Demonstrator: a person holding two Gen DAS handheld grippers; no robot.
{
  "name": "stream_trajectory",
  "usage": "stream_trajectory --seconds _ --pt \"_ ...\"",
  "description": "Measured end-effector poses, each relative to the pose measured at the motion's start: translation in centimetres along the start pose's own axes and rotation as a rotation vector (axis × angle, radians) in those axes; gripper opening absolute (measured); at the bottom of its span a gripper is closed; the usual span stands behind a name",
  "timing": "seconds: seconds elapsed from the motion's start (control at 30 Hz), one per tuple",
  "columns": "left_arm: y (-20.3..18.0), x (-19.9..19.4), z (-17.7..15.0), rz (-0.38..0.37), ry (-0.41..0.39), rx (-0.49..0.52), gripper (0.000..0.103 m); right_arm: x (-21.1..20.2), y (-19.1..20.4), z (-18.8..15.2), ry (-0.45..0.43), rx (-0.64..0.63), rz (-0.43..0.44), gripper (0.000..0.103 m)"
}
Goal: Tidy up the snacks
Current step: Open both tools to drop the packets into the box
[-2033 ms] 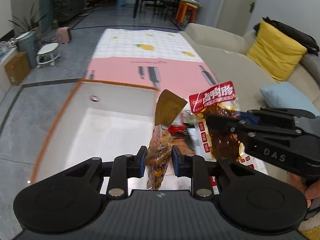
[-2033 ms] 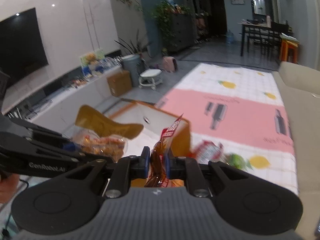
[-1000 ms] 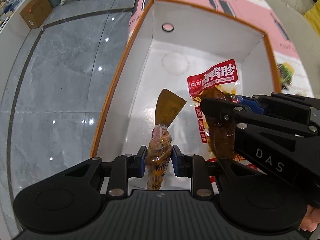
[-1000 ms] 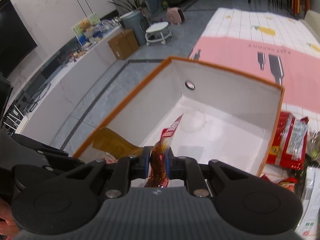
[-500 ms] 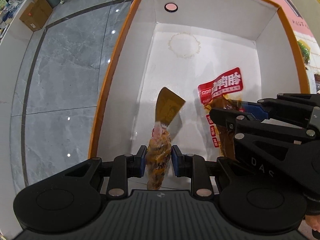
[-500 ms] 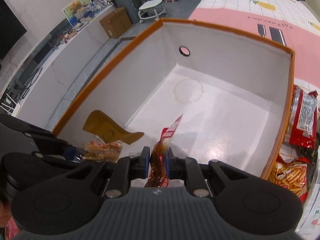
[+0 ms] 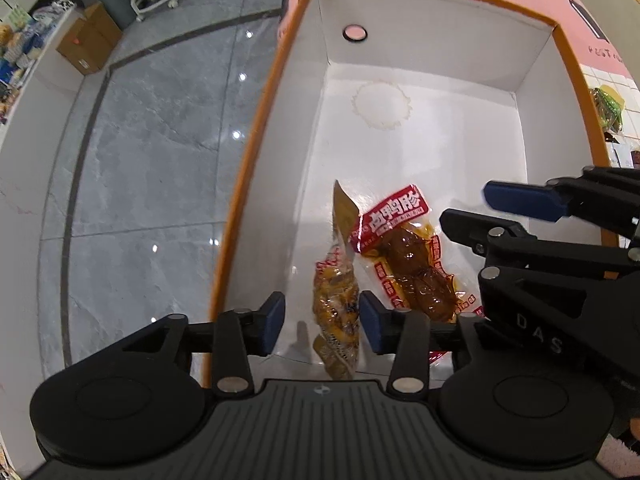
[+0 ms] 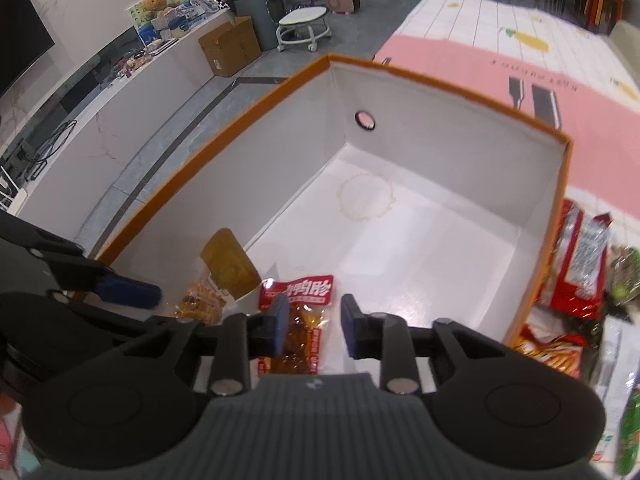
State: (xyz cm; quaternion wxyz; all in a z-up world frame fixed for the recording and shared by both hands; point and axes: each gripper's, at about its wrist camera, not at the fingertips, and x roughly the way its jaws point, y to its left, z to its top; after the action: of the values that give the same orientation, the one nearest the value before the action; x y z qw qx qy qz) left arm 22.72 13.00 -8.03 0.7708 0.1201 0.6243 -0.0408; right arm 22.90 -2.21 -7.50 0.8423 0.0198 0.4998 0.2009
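Down in white box: yellow-top snack bag between left gripper pads, untouched, jaws just opened. Beside it, red-label meat pack, Chinese writing. Right gripper, "DAS" on arm, tipped down, jaws just opened, pack loose below.

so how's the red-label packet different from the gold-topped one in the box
The red-label packet lies flat on the box floor; the gold-topped packet stands on edge. The red-label one is wider with dark brown contents; the gold-topped one is narrower with yellowish contents. Both are clear pouches, side by side, gripped by neither hand-held gripper.
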Motion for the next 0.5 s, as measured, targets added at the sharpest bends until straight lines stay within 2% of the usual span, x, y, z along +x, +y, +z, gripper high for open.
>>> stream_trajectory --seconds 0.1,0.27,0.5 --pt "-0.1 -1.0 -0.2 0.006 -0.024 0.002 0.061 -0.9 0.0 0.1 -0.025 -0.023 -0.017 0.036" --pt "-0.5 -2.8 -0.7 0.042 -0.088 -0.001 0.069 -3.1 0.2 0.0 -0.079 -0.059 -0.045 0.048" --pt "-0.7 -6.0 -1.6 0.056 -0.200 -0.045 0.070 -7.0 0.3 -0.9 -0.195 -0.126 -0.057 0.061"
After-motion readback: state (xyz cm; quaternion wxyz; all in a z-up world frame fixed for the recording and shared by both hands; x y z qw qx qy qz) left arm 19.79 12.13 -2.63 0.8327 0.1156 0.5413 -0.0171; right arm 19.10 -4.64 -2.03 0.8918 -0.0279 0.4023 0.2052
